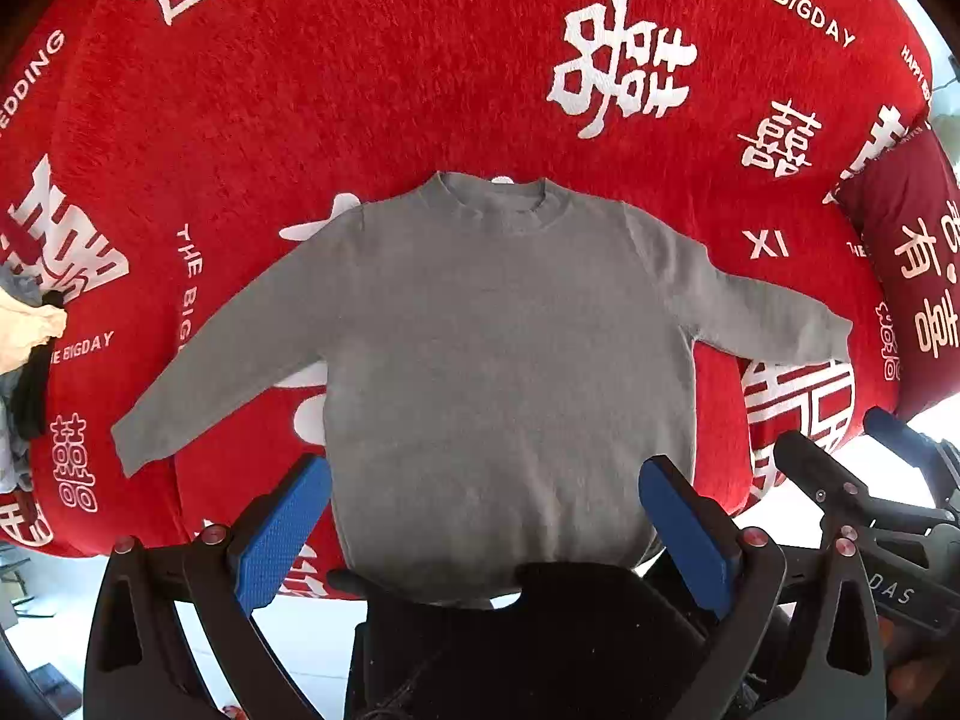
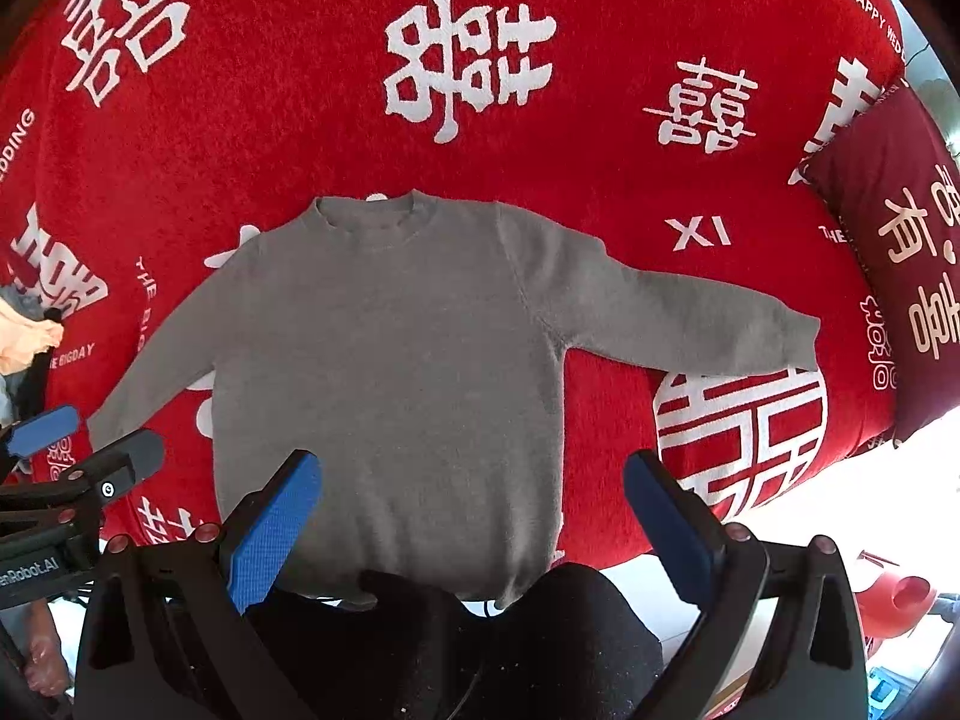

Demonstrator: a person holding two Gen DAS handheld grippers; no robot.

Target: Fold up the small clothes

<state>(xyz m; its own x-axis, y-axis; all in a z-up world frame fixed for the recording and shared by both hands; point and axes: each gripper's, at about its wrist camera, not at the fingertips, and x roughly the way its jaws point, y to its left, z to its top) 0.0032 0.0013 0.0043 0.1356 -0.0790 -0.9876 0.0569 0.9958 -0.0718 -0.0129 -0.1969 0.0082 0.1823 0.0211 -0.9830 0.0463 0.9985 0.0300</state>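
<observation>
A small grey sweater (image 1: 498, 348) lies flat and spread out on the red blanket (image 1: 360, 90), collar far, both sleeves out to the sides; it also shows in the right wrist view (image 2: 384, 372). My left gripper (image 1: 486, 480) is open and empty, hovering above the sweater's hem. My right gripper (image 2: 471, 477) is open and empty, above the hem's right part. The right gripper's fingers (image 1: 816, 462) show at the right of the left wrist view; the left gripper's fingers (image 2: 90, 450) show at the left of the right wrist view.
The red blanket with white characters covers the surface. A dark red cushion (image 2: 900, 228) stands at the right end. A pile of other clothes (image 1: 24, 348) lies at the left edge. A person's dark-clothed legs (image 2: 480, 630) are just below the hem.
</observation>
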